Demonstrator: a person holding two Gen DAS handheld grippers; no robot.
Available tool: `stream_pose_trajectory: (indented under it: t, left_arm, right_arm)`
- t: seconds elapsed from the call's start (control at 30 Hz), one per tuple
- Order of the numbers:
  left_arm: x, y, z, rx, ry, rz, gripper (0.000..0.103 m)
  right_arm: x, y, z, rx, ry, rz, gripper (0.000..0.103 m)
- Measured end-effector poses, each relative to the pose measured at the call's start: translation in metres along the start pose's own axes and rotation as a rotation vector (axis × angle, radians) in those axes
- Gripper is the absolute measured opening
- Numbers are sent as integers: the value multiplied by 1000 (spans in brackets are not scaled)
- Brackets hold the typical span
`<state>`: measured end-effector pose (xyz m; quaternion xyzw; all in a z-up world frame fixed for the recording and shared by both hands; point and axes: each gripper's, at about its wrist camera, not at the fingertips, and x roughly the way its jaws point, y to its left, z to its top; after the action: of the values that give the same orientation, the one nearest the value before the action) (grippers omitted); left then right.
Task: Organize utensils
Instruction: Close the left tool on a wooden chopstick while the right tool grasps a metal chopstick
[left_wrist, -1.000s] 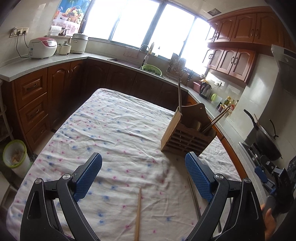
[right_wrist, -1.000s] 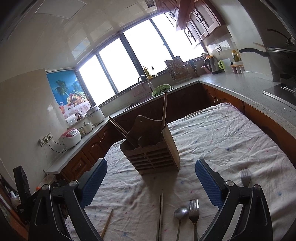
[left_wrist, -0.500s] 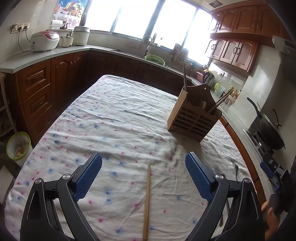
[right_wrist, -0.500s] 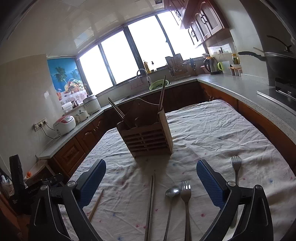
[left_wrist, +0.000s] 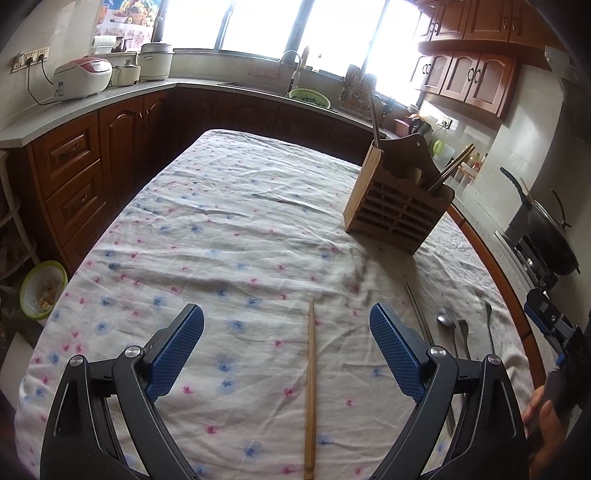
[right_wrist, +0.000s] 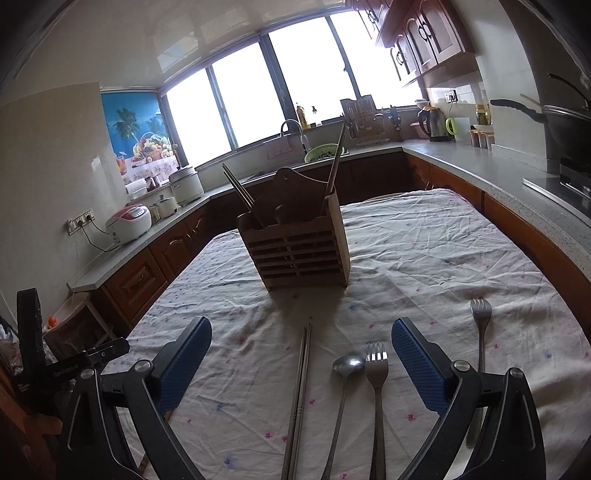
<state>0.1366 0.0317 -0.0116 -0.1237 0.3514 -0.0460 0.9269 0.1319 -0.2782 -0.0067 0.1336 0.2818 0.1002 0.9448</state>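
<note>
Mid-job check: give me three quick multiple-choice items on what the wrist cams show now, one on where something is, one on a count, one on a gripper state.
1. Where does the single wooden chopstick lie?
A. In the holder
B. On the cloth between the left gripper's fingers
C. On the counter

2. How many forks lie on the cloth?
A. One
B. Two
C. Four

3. What state is the right gripper in?
A. Open, holding nothing
B. Shut on a spoon
C. Shut on a fork

Answers:
1 B: it lies flat on the cloth, framed by the left gripper, short of the holder.
2 B: one fork beside the spoon, a second fork further right.
3 A: its pads stand wide apart, nothing between them.
</note>
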Motion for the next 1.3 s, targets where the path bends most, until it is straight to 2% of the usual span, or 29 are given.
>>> stream_pose_trajectory:
  t: [0.17,0.37,0.43,0.57,0.63,0.97,1.13,1.2,1.3]
  left_arm:
    - [10,-4,-3,32,31,13,94]
    - [26,-10,-5,80,75,40,93]
    - [32,-13,-5,98,94,47,93]
    - [47,-19,-6,132,147,42,74]
    - [54,-21,-5,147,172,40,68]
    - [82,-24,-1,170,250,25,52]
    - [95,-28,-3,190,290,15,37]
    - [100,-28,-4,197,307,9,28]
    - [103,-30,-5,215,308,10,27]
  right_arm:
    - [10,-1,-4,-1,32,13,94]
    - [31,-4,-9,16,95,27,76]
    - [40,-4,-10,20,122,27,66]
    - [63,-3,-12,19,190,28,52]
    - [75,-1,-13,12,225,25,38]
    - [125,-5,-14,-6,356,3,25]
    - [142,-5,-16,-42,404,-20,19]
    - [149,-4,-18,-62,428,-38,14]
    - [153,-2,-19,-92,438,-53,11]
